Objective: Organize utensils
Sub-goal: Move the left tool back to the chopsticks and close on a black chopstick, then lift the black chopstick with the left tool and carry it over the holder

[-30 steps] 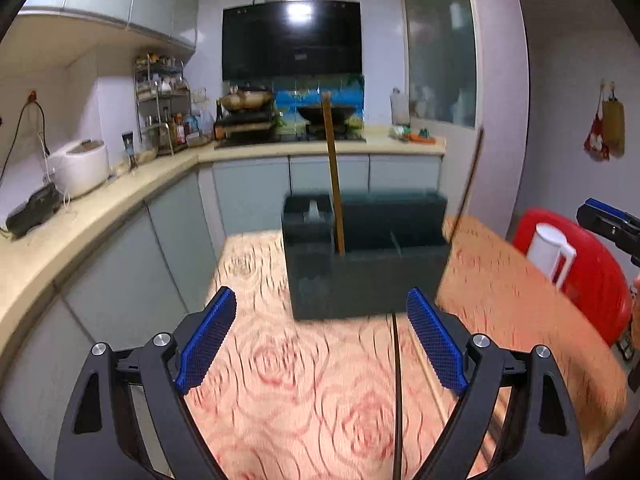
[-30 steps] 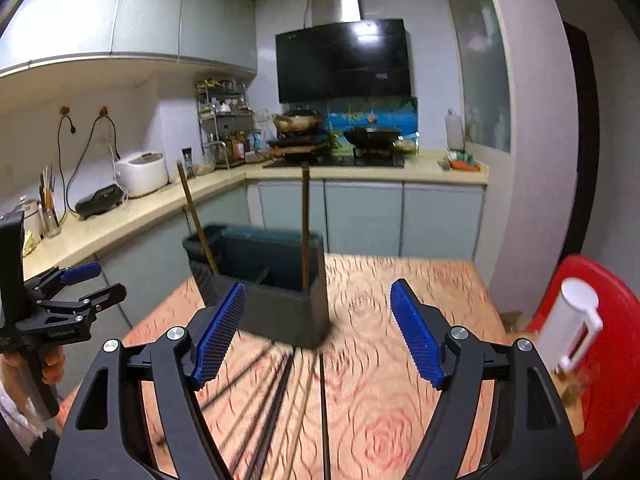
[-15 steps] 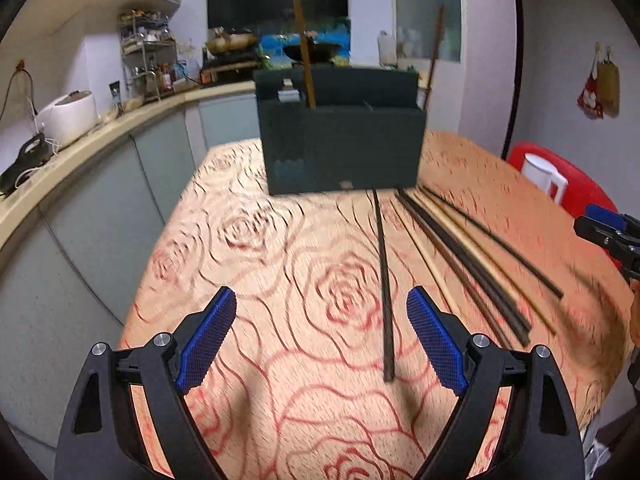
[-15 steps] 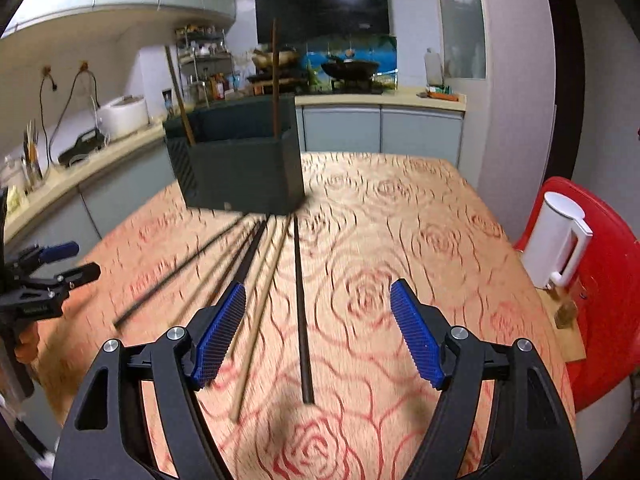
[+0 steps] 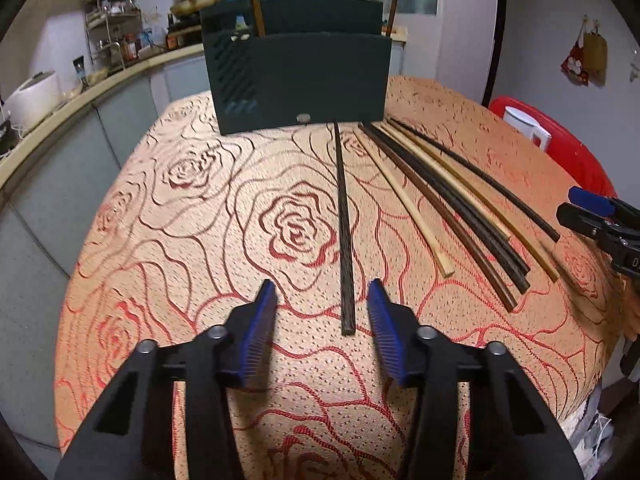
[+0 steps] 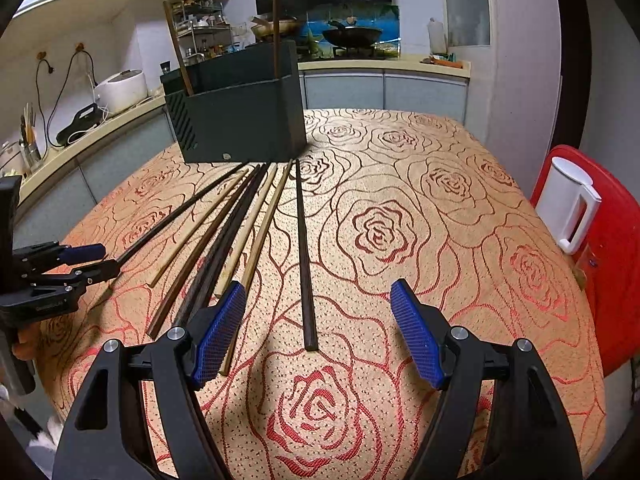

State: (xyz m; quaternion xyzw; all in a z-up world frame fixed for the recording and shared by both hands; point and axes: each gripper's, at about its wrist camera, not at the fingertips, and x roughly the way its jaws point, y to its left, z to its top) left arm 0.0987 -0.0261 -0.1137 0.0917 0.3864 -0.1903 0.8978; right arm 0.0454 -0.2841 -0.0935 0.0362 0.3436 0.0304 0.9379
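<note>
Both have dropped from facing the holder (image 5: 296, 76) to the surface (image 5: 192, 216): the left hand-held gripper (image 5: 322, 300), jaws just narrowing yet empty, brackets a dark chopstick's (image 5: 345, 232) near end at lower centre, while the right hand-held gripper (image 6: 318, 304) gapes wide over another chopstick (image 6: 305, 264), so pickup looks imminent.

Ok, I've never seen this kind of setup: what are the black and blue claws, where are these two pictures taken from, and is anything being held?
They are two hand-held grippers, each with a fisheye camera looking along its fingers. One picture comes from the left gripper, the other from the right gripper. Both hang over a rose-patterned tablecloth where loose chopsticks fan out below a dark utensil holder with two sticks already standing in it. The left jaws have just been closing around a dark chopstick but don't touch it. Nothing is held.
</note>
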